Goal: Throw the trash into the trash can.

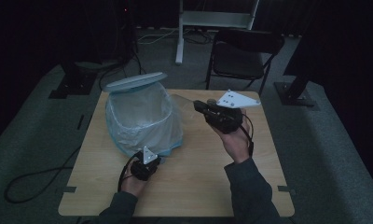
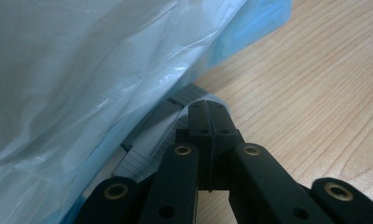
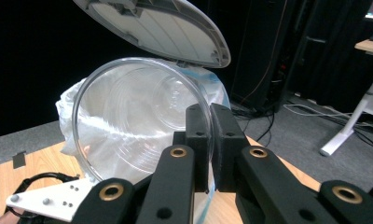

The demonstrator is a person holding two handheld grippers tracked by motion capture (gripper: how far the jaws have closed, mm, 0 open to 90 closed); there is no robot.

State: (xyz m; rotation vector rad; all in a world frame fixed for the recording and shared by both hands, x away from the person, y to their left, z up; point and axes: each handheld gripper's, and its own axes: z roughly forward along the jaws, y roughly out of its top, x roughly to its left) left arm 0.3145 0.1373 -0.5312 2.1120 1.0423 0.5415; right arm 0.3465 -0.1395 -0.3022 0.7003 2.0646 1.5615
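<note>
While the right gripper (image 3: 208,140) is raised above the wooden table (image 1: 198,186), its jaws are pinched on the rim of a clear plastic cup (image 3: 128,121), which it holds on its side just beside the open mouth of the lined bin (image 1: 142,116), under the bin's raised white lid (image 3: 161,28). At the near foot of the bin, low on the table, the left gripper (image 2: 207,109) has its jaws pressed together with nothing between them, the tips just beside the blue bin liner (image 2: 82,84) and a grey ribbed part at the bin's base (image 2: 152,135)
</note>
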